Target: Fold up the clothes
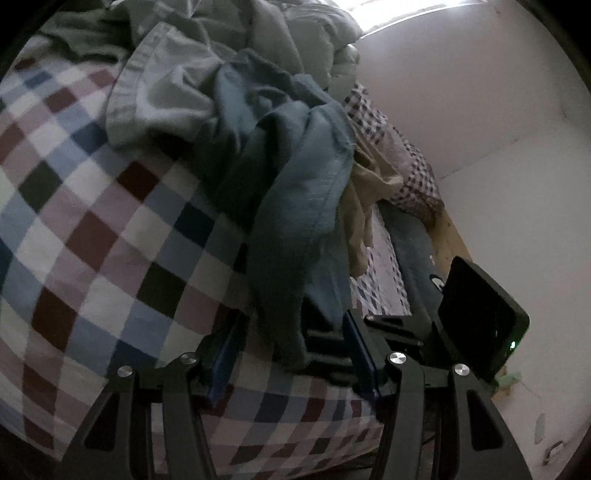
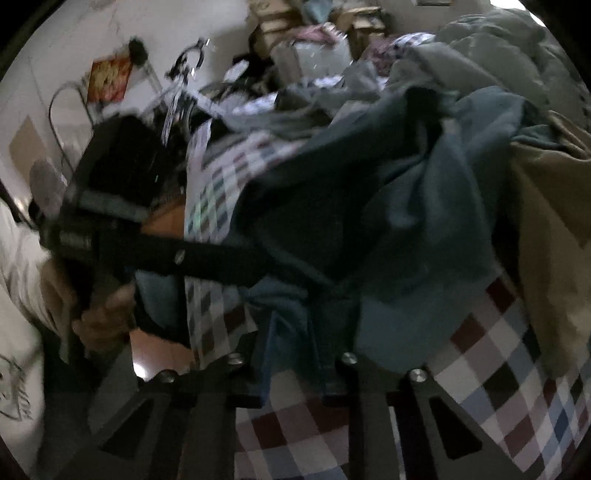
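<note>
A blue-teal garment [image 1: 295,177] lies crumpled on the checkered bedsheet [image 1: 92,221]. One end of it hangs down between the fingers of my left gripper [image 1: 291,332], whose jaws stand apart and do not press the cloth. In the right wrist view the same garment [image 2: 406,206] bunches into my right gripper [image 2: 299,347], whose narrow jaws pinch a fold of it. The left gripper's black finger [image 2: 221,258] reaches across to that same fold. The right gripper's black body [image 1: 480,317] shows at the lower right of the left wrist view.
A grey-green garment [image 1: 162,85] and a pale quilt [image 1: 295,29] are heaped behind, and a beige garment [image 1: 362,206] lies to the right. A checkered pillow [image 1: 413,173] sits against the white wall [image 1: 480,110]. Boxes [image 2: 280,33] crowd the far side. A person's hand [image 2: 103,321] holds the left gripper.
</note>
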A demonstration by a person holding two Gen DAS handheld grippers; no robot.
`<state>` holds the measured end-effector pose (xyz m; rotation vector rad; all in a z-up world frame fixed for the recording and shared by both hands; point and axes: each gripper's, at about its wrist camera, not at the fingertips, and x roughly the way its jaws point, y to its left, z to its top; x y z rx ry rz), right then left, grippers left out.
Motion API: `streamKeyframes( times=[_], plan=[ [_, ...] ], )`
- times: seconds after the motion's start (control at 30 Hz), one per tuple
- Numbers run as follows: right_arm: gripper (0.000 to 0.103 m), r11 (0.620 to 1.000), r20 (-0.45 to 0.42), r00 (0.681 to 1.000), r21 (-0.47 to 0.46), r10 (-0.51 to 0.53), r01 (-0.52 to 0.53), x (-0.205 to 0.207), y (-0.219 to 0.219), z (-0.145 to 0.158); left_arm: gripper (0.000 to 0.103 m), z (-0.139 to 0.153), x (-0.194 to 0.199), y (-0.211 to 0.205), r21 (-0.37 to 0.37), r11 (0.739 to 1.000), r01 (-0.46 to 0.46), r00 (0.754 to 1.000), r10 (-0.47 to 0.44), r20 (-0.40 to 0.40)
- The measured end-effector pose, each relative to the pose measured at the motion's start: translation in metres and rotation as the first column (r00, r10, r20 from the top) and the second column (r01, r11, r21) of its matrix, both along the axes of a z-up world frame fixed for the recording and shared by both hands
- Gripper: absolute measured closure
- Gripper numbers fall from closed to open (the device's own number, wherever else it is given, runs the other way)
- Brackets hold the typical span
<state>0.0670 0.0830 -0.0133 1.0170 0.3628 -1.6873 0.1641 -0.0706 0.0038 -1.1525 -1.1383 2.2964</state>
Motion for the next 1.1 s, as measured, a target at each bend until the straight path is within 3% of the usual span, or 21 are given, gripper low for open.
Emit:
streamKeyframes(
  times=[0.17, 0.3, 0.47, 0.6, 0.7, 0.9, 1.1],
  plan=[
    [0.089, 0.999, 0.001, 0.999, 0.025, 0.041, -0.041, 0.009, -0.004, -0.007, 0.044, -0.006, -0.002, 0.008, -0.04, 0.999, 0.005, 1.0, -0.004, 0.021],
    [0.089, 0.999, 0.008, 0.999, 0.018, 0.034, -0.034, 0.007, -0.002, -0.007, 0.057, -0.009, -0.004, 0.013, -0.096, 0.995, 0.004, 0.999, 0.0, 0.038],
    [0.087, 0.999, 0.018, 0.999, 0.007, 0.035, -0.036, 0.004, -0.001, -0.006, 0.063, -0.011, -0.007, 0.017, -0.126, 0.992, 0.002, 0.999, 0.003, 0.036],
    [0.087, 0.999, 0.022, 0.999, -0.004, 0.034, -0.034, 0.004, -0.001, -0.003, 0.089, -0.012, -0.01, 0.021, -0.146, 0.989, 0.019, 0.999, -0.012, 0.043],
    [0.087, 1.0, 0.024, 0.999, -0.012, 0.029, -0.028, 0.002, 0.002, -0.002, 0.096, -0.01, -0.007, 0.022, -0.157, 0.987, 0.029, 0.999, -0.025, 0.03],
    [0.087, 0.998, 0.027, 1.0, -0.053, -0.012, 0.013, -0.005, 0.015, 0.006, 0.098, 0.004, -0.005, 0.02, -0.179, 0.984, -0.001, 0.999, -0.006, -0.041],
    [0.086, 0.981, -0.003, 0.99, -0.138, -0.141, 0.139, -0.021, 0.029, 0.022, 0.098, 0.026, 0.003, -0.006, -0.222, 0.972, -0.078, 0.99, 0.05, -0.129]
  ],
)
